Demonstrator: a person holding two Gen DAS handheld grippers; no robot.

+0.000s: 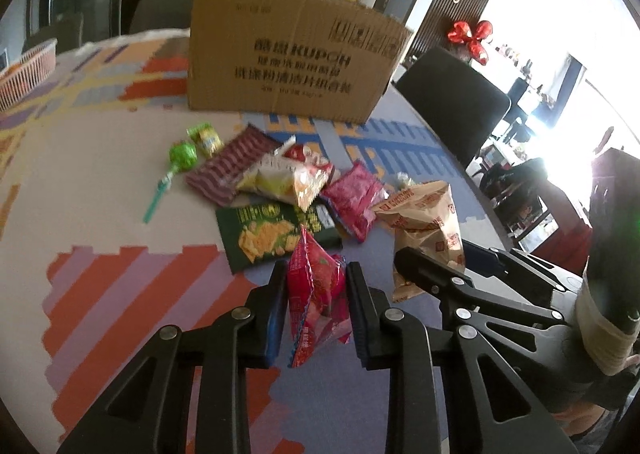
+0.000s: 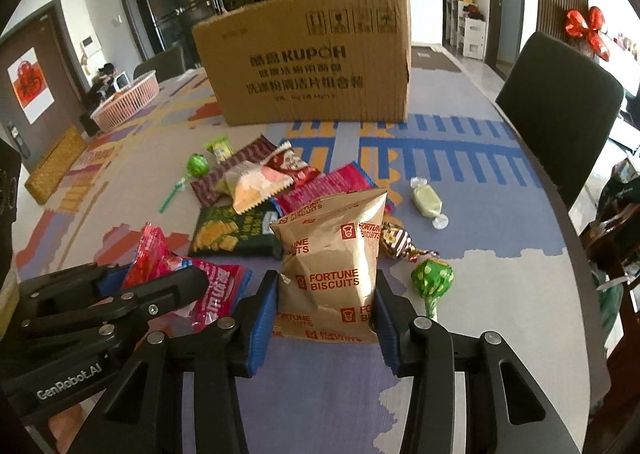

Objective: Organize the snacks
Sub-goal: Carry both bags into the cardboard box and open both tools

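Observation:
My left gripper (image 1: 316,306) is shut on a crumpled red snack packet (image 1: 320,286), which hangs between its blue pads above the tablecloth. The right wrist view has this left gripper (image 2: 156,274) at lower left with the red packet (image 2: 160,258). My right gripper (image 2: 326,318) is shut on a tan Fortune Biscuits bag (image 2: 332,254) that stands upright between its pads. That bag (image 1: 428,222) and the right gripper (image 1: 444,258) also appear at the right of the left wrist view. Behind both lies a pile of snacks with a green cracker packet (image 2: 228,234).
A large open cardboard box (image 2: 312,62) stands behind the pile. A pink basket (image 2: 128,102) sits at the far left of the table. Loose sweets lie around: a green lollipop (image 2: 432,278), a pale wrapped candy (image 2: 427,200). A dark chair (image 2: 560,114) stands at the right edge.

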